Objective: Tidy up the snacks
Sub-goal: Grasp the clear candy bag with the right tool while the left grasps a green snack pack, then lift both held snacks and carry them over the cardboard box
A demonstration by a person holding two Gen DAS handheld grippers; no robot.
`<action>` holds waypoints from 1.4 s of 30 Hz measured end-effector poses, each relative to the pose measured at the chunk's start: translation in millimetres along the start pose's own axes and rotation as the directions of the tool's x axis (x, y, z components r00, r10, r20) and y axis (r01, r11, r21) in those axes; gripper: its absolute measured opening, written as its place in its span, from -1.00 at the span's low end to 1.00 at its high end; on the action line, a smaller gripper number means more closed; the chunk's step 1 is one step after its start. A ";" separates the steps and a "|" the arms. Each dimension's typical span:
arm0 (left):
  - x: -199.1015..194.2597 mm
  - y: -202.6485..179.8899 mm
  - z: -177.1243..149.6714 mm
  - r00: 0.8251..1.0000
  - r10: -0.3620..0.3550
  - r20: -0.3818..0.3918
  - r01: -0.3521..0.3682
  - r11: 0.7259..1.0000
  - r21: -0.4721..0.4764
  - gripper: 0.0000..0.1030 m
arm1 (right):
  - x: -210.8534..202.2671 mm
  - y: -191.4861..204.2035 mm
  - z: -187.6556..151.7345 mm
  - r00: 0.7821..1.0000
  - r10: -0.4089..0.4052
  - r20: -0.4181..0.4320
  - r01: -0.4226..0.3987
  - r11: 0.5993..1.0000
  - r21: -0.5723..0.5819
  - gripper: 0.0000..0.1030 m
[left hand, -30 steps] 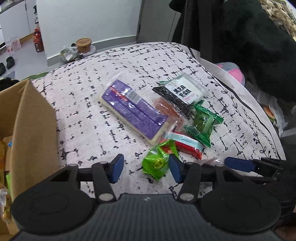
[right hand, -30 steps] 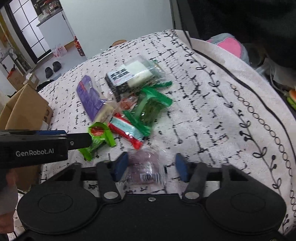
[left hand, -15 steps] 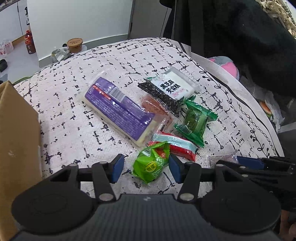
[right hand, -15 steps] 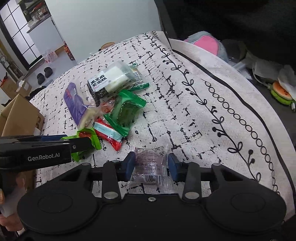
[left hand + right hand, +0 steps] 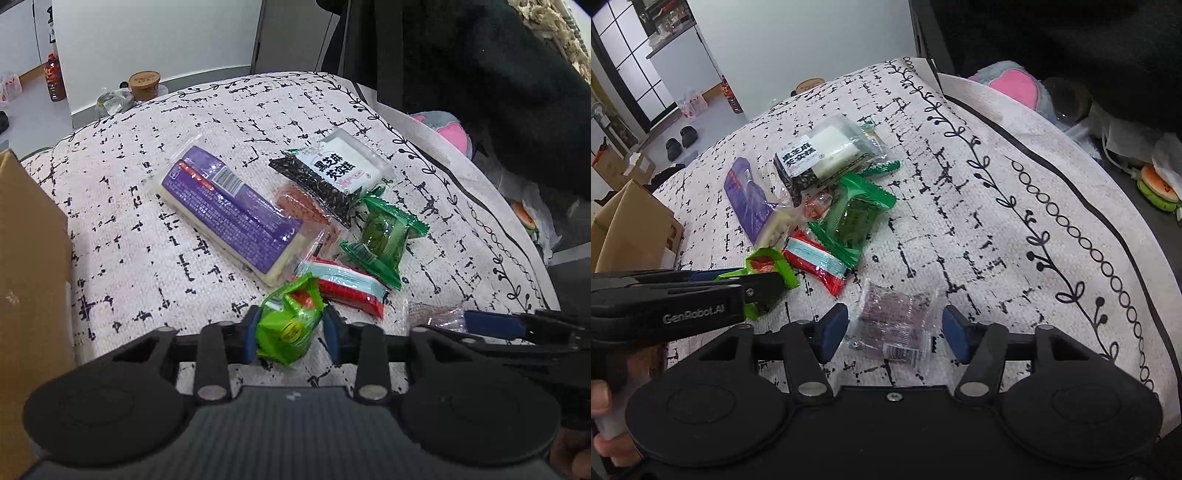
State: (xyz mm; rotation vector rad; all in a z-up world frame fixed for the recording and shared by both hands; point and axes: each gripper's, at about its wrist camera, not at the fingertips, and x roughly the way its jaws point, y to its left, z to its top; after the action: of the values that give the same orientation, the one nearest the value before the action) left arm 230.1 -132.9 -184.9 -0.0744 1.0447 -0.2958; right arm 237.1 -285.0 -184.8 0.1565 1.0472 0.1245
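— While both tools are down on the cloth, which one worries you?

— Mine on the left. My left gripper (image 5: 291, 332) has its blue pads pressed against the sides of the bright green snack packet (image 5: 290, 326), so I'd call it clamped on that packet at the near end of the pile. But the packet is puffy foil, and its far end touches the red and pale-blue packet (image 5: 345, 288). If I lift at a slant, I judge it could drag that neighbour along or squirt out of the pads.

— And the right?

— My right gripper (image 5: 892, 332) is spread wide, holding nothing. The clear-wrapped purple snack (image 5: 897, 319) lies on the patterned tablecloth (image 5: 997, 221) between its fingers, neither pad touching it. The wrapper is crinkly and flat; closing too high would probably pinch only film and let it slide free.

— Where would they go?

— Likely the cardboard box (image 5: 29, 258) at my left, well apart from the pile. The purple biscuit pack (image 5: 229, 210), the black-and-white sesame cake pack (image 5: 332, 173) and the dark green packet (image 5: 380, 236) wait, overlapping. A hurried sweep with either tool could scatter them toward the table edge.

— Could the tools collide?

— Yes; they sit close side by side.
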 end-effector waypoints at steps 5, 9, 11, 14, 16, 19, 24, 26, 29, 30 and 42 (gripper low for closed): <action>-4.9 1.8 -2.9 1.000 -0.002 -0.003 0.002 1.000 -0.006 -0.48 | 8.5 12.0 0.7 0.999 -0.040 -0.006 0.040 0.999 -0.032 0.31; -9.9 2.8 -4.5 1.000 -0.004 0.003 0.005 1.000 -0.007 -0.50 | 10.4 19.5 -1.2 0.995 -0.094 0.016 0.095 0.995 -0.040 -0.09; -14.2 4.1 -4.7 1.000 -0.002 0.010 0.002 1.000 -0.008 -0.50 | 9.4 20.2 -2.1 0.996 -0.092 0.017 0.092 0.995 -0.044 -0.19; -20.7 6.3 -4.1 1.000 -0.005 0.020 0.005 1.000 -0.006 -0.51 | 4.6 21.0 -2.2 0.997 -0.077 0.019 0.078 0.996 -0.046 -0.25; -26.7 6.7 -4.5 0.999 -0.008 0.032 0.008 1.000 0.001 -0.51 | -1.2 21.1 -2.3 0.997 -0.067 0.033 0.068 0.997 -0.039 -0.26; -35.5 6.9 -5.4 0.999 -0.013 0.052 0.013 1.000 0.009 -0.51 | -8.8 23.2 -1.6 0.997 -0.055 0.051 0.056 0.998 -0.032 -0.26; -51.3 10.6 -4.8 0.996 -0.010 0.091 0.009 1.000 0.008 -0.51 | -18.4 33.2 0.6 0.996 -0.038 0.077 0.041 0.998 -0.039 -0.26; -57.7 12.8 -5.5 0.995 -0.006 0.100 0.005 1.000 0.005 -0.51 | -21.8 38.6 1.6 0.996 -0.029 0.087 0.033 0.999 -0.044 -0.26; -68.5 17.9 -6.3 0.993 -0.004 0.118 0.004 1.000 -0.003 -0.51 | -27.0 46.7 3.0 0.995 -0.014 0.102 0.020 0.998 -0.054 -0.26; -72.5 19.8 -6.4 0.992 -0.004 0.125 0.005 1.000 -0.007 -0.51 | -28.8 49.5 3.4 0.994 -0.010 0.108 0.016 0.998 -0.057 -0.26; -116.8 39.2 -3.2 0.975 0.008 0.222 -0.002 1.000 -0.029 -0.51 | -52.8 81.3 7.7 0.986 0.030 0.165 -0.014 0.995 -0.095 -0.26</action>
State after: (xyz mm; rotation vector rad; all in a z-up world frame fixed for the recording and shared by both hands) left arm 180.8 -62.9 -96.2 -0.1279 0.8264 -0.2612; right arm 215.4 -215.0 -120.8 0.0920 0.8719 0.1775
